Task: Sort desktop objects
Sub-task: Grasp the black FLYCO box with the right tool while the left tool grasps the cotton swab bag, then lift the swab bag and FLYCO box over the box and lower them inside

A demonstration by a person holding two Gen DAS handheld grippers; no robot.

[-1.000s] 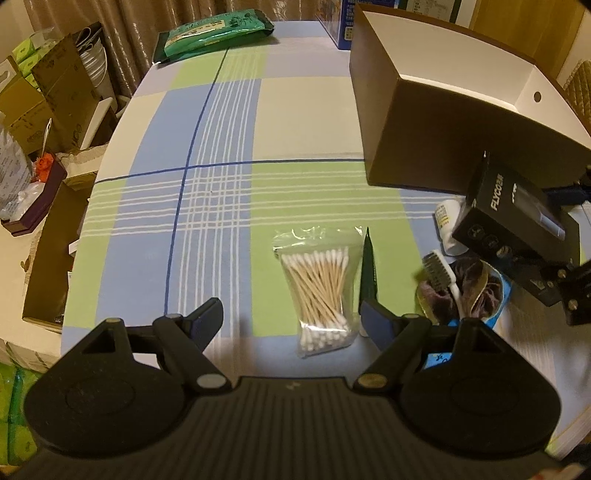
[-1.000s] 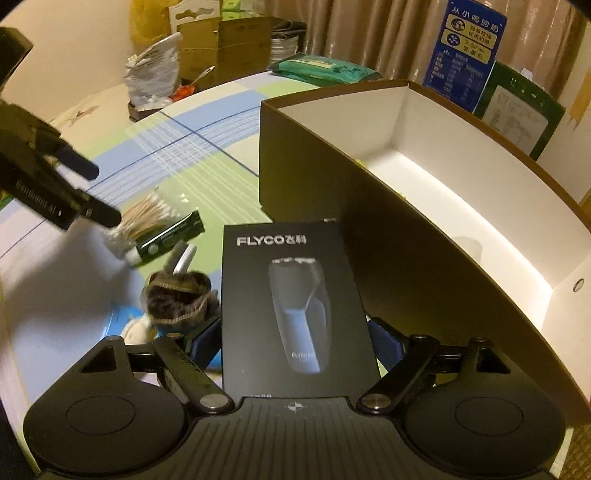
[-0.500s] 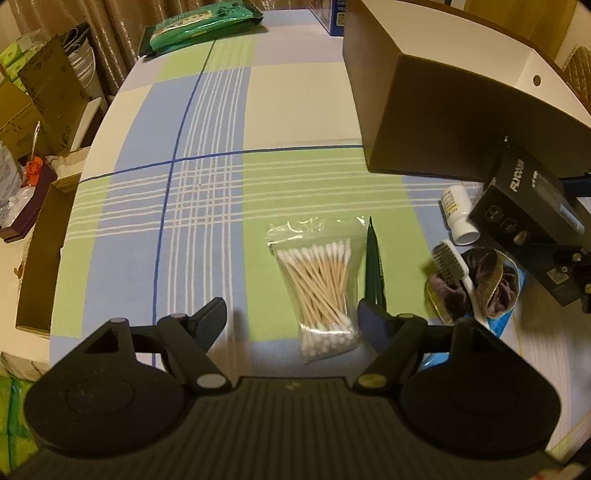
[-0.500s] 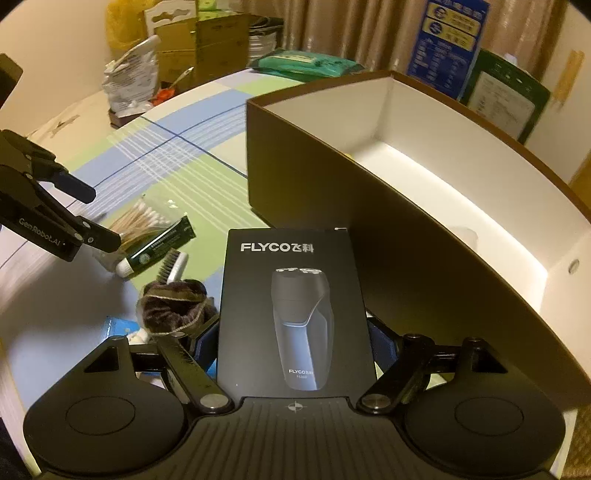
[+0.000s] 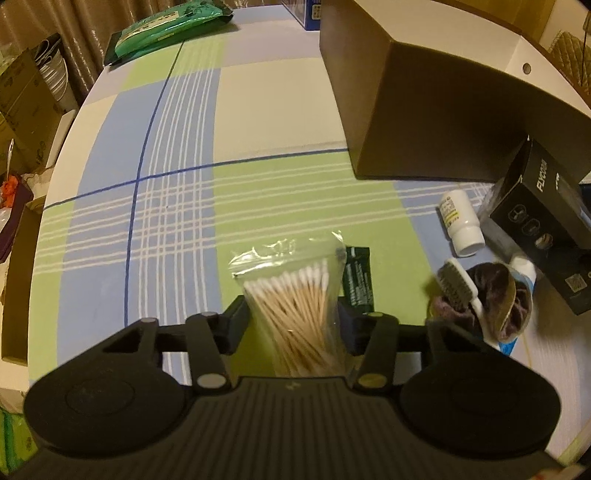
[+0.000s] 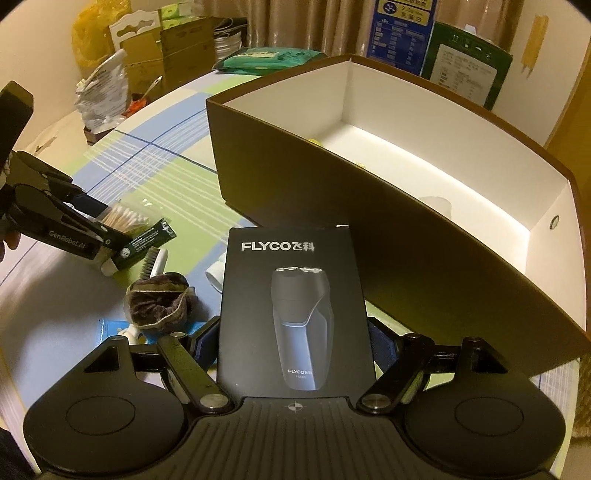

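My left gripper (image 5: pixel 293 325) is shut on a clear bag of cotton swabs (image 5: pixel 295 310), low over the checked tablecloth; it also shows in the right wrist view (image 6: pixel 123 218). A dark green tube (image 5: pixel 358 284) lies just right of the bag. My right gripper (image 6: pixel 293 343) is shut on a black FLYCO shaver box (image 6: pixel 295 314) and holds it up in front of the big brown box (image 6: pixel 369 229), whose white inside is open on top. The shaver box also shows in the left wrist view (image 5: pixel 543 218).
A white pill bottle (image 5: pixel 461 225), a small brush (image 5: pixel 458 288) and a dark scrunchie (image 5: pixel 498 306) lie between the grippers. A green wipes pack (image 5: pixel 166 29) lies at the table's far edge. Cardboard boxes (image 5: pixel 22 110) stand beyond the left edge.
My left gripper moved forward and shut on the cotton swab bag. My right gripper rose with the shaver box, showing more of the brown box's inside.
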